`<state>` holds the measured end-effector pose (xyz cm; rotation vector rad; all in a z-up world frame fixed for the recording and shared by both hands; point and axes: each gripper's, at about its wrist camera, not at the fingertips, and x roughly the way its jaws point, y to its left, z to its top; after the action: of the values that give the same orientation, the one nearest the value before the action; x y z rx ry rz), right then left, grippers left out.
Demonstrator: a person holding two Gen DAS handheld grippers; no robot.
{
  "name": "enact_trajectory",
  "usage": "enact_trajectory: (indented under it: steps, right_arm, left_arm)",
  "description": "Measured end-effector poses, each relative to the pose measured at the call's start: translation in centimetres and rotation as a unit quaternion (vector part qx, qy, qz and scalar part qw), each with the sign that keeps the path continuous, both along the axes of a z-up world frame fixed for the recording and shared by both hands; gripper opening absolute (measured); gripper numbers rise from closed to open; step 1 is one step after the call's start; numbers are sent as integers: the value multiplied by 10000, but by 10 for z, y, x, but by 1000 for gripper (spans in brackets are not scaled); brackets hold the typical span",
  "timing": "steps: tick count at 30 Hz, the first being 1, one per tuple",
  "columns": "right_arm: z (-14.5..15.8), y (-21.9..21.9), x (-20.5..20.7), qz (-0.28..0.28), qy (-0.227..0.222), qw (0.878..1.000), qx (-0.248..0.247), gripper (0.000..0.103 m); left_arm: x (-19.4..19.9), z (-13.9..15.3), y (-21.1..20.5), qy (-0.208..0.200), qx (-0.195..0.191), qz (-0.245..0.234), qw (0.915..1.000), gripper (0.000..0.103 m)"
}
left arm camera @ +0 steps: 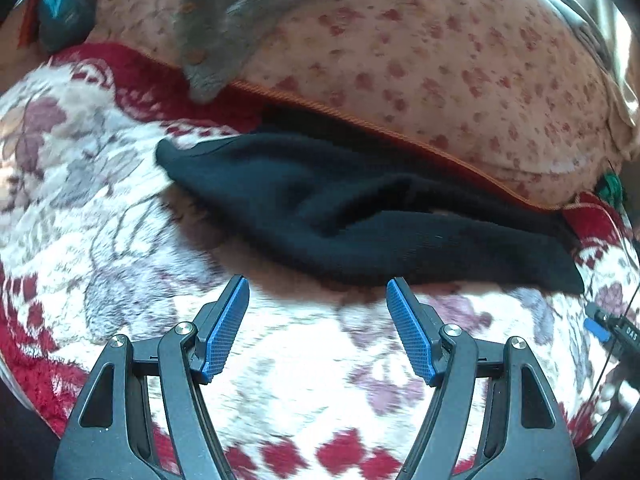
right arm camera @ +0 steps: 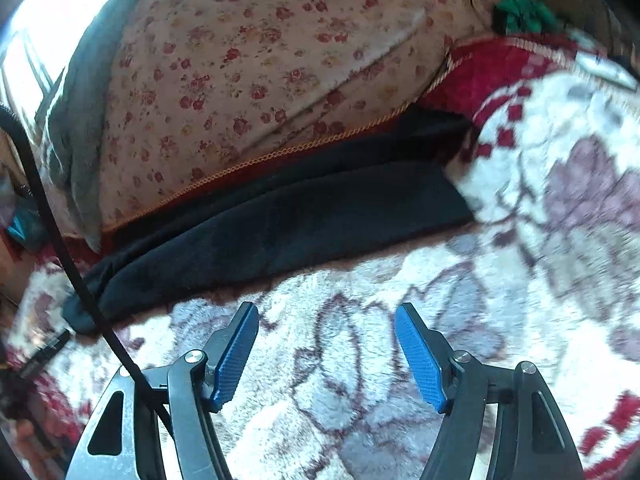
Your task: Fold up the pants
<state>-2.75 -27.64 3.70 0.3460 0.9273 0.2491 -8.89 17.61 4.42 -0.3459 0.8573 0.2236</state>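
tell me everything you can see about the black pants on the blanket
The black pants look like soft, matte knit fabric with no visible print. They lie in a long, narrow band, apparently already folded lengthwise, with overlapping layers and a crease along the middle. They rest on the plush white-and-red floral blanket, their far edge tucked against the pink flowered cushion. Nothing grips them: both grippers hover open just short of the near edge.

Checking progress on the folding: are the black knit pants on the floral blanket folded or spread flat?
Folded lengthwise: the black knit pants form one narrow, doubled strip on the floral blanket, layered edges visible. Neither gripper touches them.
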Motion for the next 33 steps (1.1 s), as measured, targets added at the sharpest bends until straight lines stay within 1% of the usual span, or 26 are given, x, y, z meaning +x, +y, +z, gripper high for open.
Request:
enact_trajectory:
  steps: [3,5,9,13,16,20,24,25,27,28,29,30,31,32,33]
  right_arm:
    - [-14,-6,13,-16,255,9981,562,69]
    - [-22,-8,20,-41,377,9964,758,67]
    - [-28,-16,38,-159,406,9931,1092,66]
    - [-34,-26,55,-299,445,9872,1504,66]
    - [-35,-30,63,-332,423,9851,1634,66]
    - [-39,-34,73,-393,415,9815,1827,66]
    - [-43,-36,84,-476,335,9787,1970,64]
    - [-45,-38,86,-489,319,9782,1992,62]
    - [-47,-41,90,-590,287,9775,2005,52]
    - [-49,-42,91,-616,261,9767,2038,43]
    - [-52,-43,92,-650,213,9751,2108,30]
    - [-55,-45,92,-683,174,9733,2184,25]
    - [-59,-48,91,-731,154,9714,2254,16]
    - [-60,-51,90,-769,130,9700,2304,11]
    - [-59,-54,87,-788,53,9677,2393,11]
  left_arm:
    - [-1,-4,12,-17,-112,159,9998,72]
    - [1,-6,16,-14,-186,196,9996,72]
    - [8,-11,17,0,-302,208,9993,72]
    - [20,-17,16,23,-542,230,9983,72]
    - [31,-23,15,55,-732,274,9969,72]
    - [44,-25,12,-23,-772,325,9965,72]
    - [58,-27,16,-15,-921,436,9948,72]
    - [61,-27,17,-8,-956,464,9943,72]
    - [66,-27,21,-46,-1009,513,9936,72]
    - [68,-28,23,-37,-1046,535,9931,72]
    - [70,-28,25,-27,-1134,566,9919,72]
    - [71,-28,28,-43,-1228,594,9906,72]
    - [71,-28,32,-94,-1318,636,9892,71]
    - [71,-28,34,-107,-1328,685,9887,57]
    - [70,-29,36,-80,-1270,764,9889,32]
